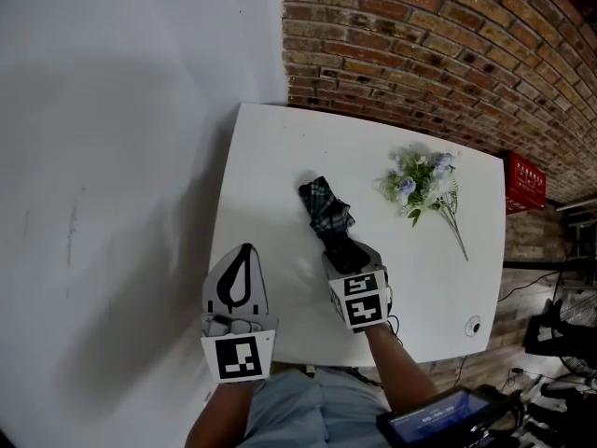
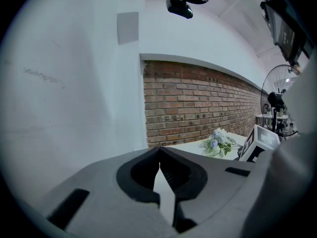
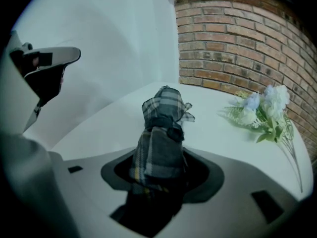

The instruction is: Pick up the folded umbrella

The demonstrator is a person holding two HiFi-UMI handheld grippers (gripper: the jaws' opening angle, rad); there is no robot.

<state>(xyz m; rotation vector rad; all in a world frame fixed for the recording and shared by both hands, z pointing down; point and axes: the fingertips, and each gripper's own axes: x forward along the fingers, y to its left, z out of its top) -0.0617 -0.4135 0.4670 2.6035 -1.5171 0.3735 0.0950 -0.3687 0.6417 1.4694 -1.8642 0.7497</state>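
two tools are over a white counter (image 1: 270,175) that stands against a white wall (image 1: 112,157) and a red brick wall (image 1: 420,45). the folded umbrella (image 1: 326,208), dark with a plaid pattern and a strap around it, lies near the middle of the counter. its far end points toward the brick wall and its near end runs back into the right tool (image 1: 343,252).

the right tool is angled down onto the counter from the near edge. its own view shows the jaws part-way open, one on each side of the umbrella's near half. the fabric fills the gap between them and they appear to press against its sides. the umbrella still seems to rest on the counter.

the left tool (image 1: 244,248) is held to the left of the right one, near the counter's near left corner and apart from the umbrella. its jaws are closed, tips meeting, with nothing between them. only a thin sliver of white counter shows through the slot behind the tips.

a bunch of artificial flowers (image 1: 420,183), white and pale purple with green leaves, lies to the right of the umbrella, clearly apart from it, with its stems pointing toward the counter's near right side.
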